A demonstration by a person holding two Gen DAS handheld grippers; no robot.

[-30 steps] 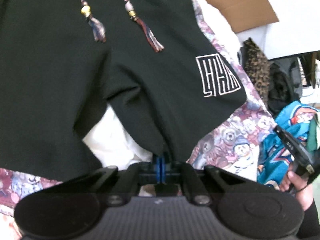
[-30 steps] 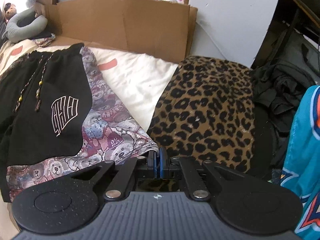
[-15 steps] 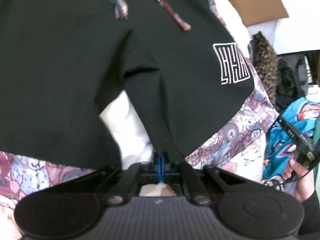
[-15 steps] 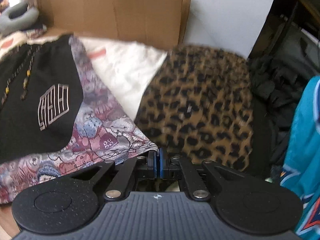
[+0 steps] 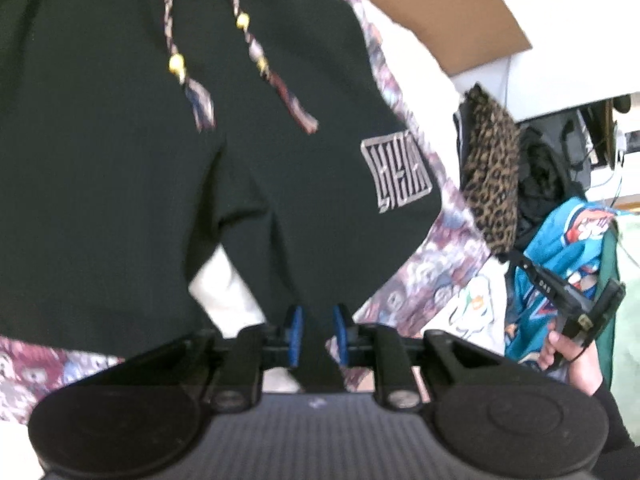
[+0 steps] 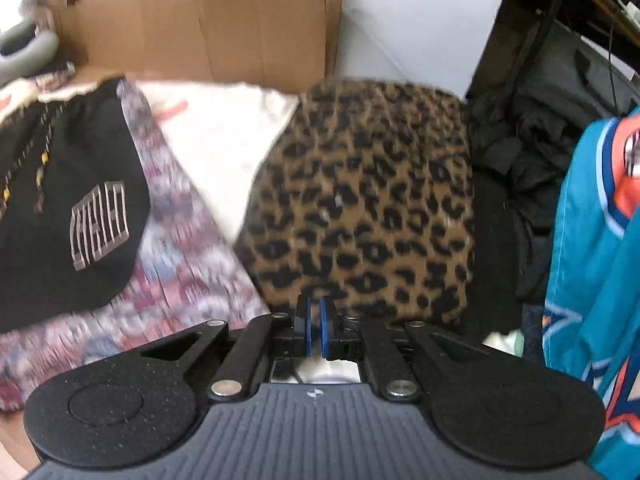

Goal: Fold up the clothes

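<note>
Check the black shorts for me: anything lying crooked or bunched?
Yes. The black shorts lie uneven: one hem corner runs between the opening jaws of the left gripper, and white fabric shows through the gap between the legs.

Background: flattened cardboard sheet [image 6: 208, 28] upright against a white wall panel [image 6: 412, 20]; grey neck pillow [image 6: 28, 50] at far left; bear-patterned bedspread [image 6: 188, 256] covering the bed; dark bag [image 6: 560, 76] at right.

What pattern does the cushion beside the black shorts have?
Leopard print, dark spots on tan. The cushion shows best in the right wrist view.
</note>
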